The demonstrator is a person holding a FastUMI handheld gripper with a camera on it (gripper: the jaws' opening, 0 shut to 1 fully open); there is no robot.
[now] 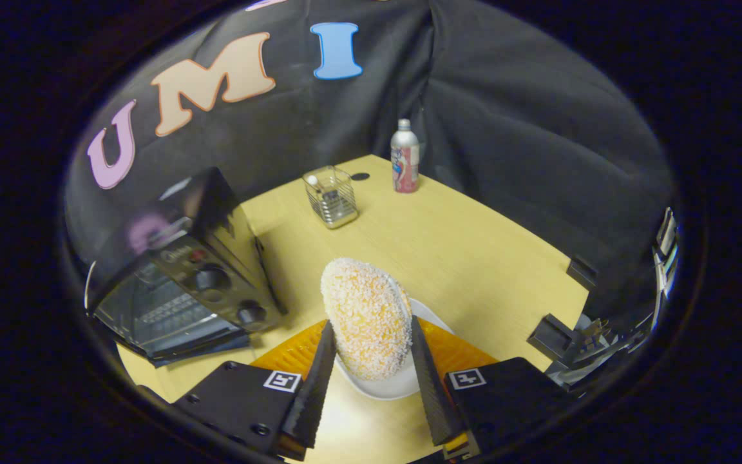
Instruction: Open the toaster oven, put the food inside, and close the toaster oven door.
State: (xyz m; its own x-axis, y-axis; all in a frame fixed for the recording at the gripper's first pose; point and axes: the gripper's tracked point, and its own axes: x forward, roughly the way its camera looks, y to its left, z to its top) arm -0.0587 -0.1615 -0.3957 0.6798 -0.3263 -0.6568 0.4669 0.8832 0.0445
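The gripper (370,351) points forward and down over the pale wooden table (474,258), its 2 fingers clamped on the oval, crumb-coated orange pastry (366,316), held above a white plate (403,380) (on an orange mat (294,353)). The black toaster oven (197,277) sits at 10 o'clock, door down. A wire-mesh holder (330,196) and slim metal bottle (404,156) stand at 12 o'clock.

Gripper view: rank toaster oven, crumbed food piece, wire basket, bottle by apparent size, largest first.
1. toaster oven
2. crumbed food piece, clamped between the gripper fingers, so nearness inflates it
3/4. wire basket and bottle: look alike, both far off on the table; not ranked.
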